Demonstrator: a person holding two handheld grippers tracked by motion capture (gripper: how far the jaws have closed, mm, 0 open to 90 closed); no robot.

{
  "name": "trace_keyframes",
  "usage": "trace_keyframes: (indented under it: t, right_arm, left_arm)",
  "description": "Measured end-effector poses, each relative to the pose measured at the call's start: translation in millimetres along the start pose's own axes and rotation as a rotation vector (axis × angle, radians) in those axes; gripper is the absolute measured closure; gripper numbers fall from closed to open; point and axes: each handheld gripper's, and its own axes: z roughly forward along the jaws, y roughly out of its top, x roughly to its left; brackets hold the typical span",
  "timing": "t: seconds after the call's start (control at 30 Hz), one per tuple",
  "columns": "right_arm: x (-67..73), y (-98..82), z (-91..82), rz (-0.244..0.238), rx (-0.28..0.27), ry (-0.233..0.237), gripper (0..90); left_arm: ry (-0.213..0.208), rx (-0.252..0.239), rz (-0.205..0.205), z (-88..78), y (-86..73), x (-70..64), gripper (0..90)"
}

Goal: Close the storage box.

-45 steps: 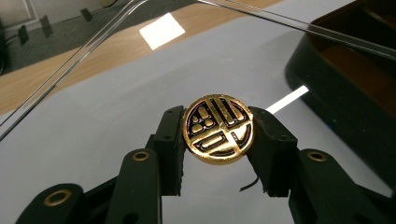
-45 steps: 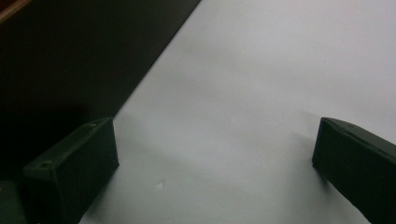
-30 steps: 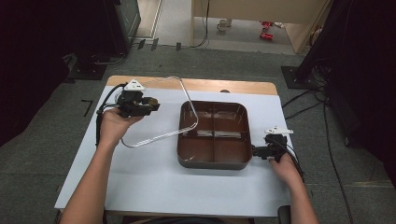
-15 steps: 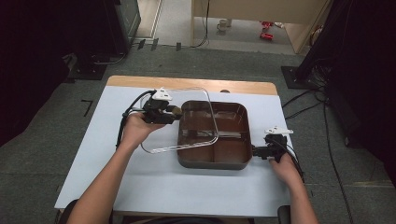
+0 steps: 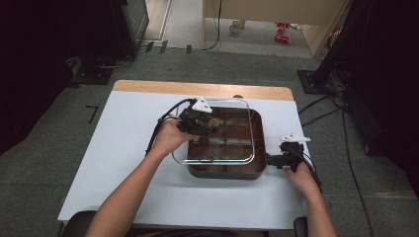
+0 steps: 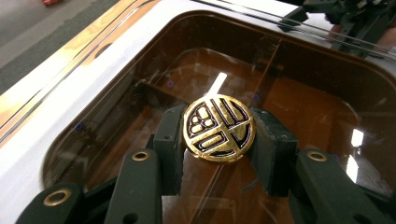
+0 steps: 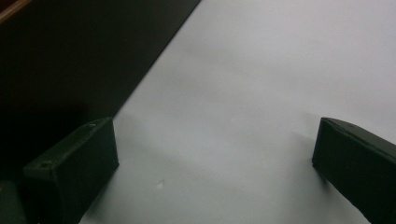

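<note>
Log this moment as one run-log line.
left gripper: shut on gold knob | glass lid: over brown tray, offset | right gripper: open beside tray

Overhead forward-down; two close jaw-mounted views

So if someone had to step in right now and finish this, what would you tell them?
Left gripper: shut on the gold knob of the clear lid, holding it over the brown tray.
Right gripper: open, holding nothing, resting on the white table beside the tray's right edge.
Done: lid is above the tray, offset to its left.
Left: line it up, set it down, let go.
</note>
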Motion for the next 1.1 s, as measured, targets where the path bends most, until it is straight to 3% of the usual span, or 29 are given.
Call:
trace_keyframes:
  t: [0.1, 0.47, 0.8, 1.1]
  right_arm:
    - [0.0, 0.0, 0.0, 0.0, 0.0, 0.0, 0.0]
    - [0.0, 0.0, 0.0, 0.0, 0.0, 0.0, 0.0]
    - [0.0, 0.0, 0.0, 0.0, 0.0, 0.0, 0.0]
    - [-0.1, 0.0, 0.0, -0.001, 0.001, 0.0, 0.0]
  left_arm:
    - [-0.021, 0.012, 0.026, 8.7, 5.0, -5.7, 59.3]
    - [-0.05, 0.041, 0.051, 28.4, 4.6, -12.8, 59.3]
    - [-0.042, 0.057, 0.025, 44.4, 2.6, -13.3, 59.3]
    - [-0.037, 0.064, 0.04, 52.5, 0.8, -17.0, 59.3]
